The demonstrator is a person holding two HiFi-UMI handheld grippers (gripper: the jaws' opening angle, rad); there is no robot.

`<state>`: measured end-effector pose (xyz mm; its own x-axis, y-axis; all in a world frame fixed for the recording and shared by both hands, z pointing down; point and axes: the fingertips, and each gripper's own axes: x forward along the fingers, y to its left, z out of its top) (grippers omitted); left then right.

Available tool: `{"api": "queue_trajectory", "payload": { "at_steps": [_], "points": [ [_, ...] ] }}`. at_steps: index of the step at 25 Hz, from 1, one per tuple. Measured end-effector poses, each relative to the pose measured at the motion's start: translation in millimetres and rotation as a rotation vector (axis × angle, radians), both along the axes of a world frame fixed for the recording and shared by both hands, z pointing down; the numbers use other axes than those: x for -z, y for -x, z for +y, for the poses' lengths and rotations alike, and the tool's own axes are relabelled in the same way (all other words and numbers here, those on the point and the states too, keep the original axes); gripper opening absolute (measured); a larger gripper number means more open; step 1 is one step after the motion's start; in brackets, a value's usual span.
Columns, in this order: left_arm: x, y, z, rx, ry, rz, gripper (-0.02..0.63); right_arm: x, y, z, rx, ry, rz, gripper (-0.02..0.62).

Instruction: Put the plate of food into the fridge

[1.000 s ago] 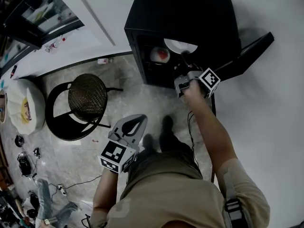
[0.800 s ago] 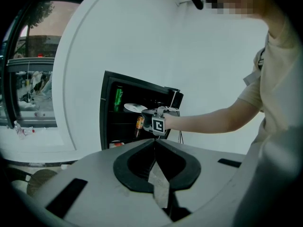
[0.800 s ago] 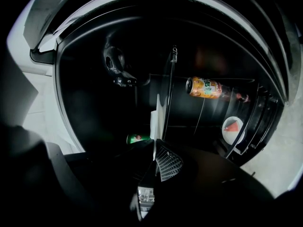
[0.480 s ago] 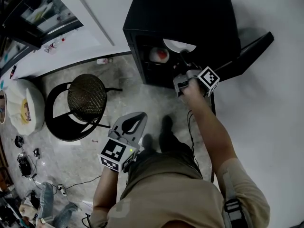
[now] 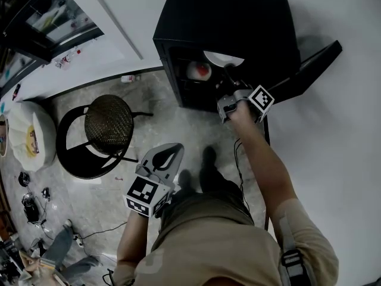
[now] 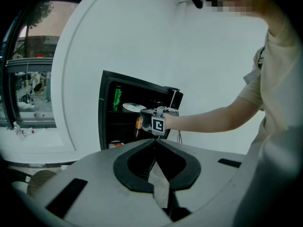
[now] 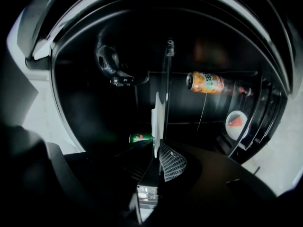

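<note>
The black fridge (image 5: 238,22) stands open, its door (image 5: 309,69) swung to the right. My right gripper (image 5: 228,74) reaches into the fridge, shut on the rim of a white plate (image 5: 224,57). In the right gripper view that plate (image 7: 156,119) shows edge-on between the jaws of the right gripper (image 7: 158,143); what lies on it is hidden. A second plate with red food (image 5: 200,69) sits lower inside. My left gripper (image 5: 171,150) hangs by my waist, shut and empty. The left gripper view shows the left gripper (image 6: 155,142) pointing at the fridge (image 6: 106,112).
Inside the fridge are an orange can (image 7: 205,81), a green can (image 7: 140,137) and the plate with red food (image 7: 235,122). A round black stool with a woven seat (image 5: 108,120) stands left of the fridge. A cable (image 5: 240,159) runs along the floor by the wall.
The right gripper and the white plate have shifted very slightly toward the fridge. The left gripper has stayed put. A person's legs have moved at the lower left.
</note>
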<state>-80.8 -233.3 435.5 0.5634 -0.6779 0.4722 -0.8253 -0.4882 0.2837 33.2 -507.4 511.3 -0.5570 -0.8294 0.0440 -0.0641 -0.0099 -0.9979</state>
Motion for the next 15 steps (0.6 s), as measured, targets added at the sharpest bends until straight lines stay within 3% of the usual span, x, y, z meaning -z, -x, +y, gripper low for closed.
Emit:
{"api": "queue_trajectory", "payload": {
  "at_steps": [3,15],
  "points": [
    [-0.1,1.7,-1.6,0.009,-0.008,-0.001,0.012,-2.4,1.4,2.0,0.01,-0.009,-0.023,0.032],
    [-1.0,5.2,3.7,0.011,-0.006,-0.002,0.012,-2.2,9.8,2.2,0.04,0.005,0.078,0.031]
  ]
}}
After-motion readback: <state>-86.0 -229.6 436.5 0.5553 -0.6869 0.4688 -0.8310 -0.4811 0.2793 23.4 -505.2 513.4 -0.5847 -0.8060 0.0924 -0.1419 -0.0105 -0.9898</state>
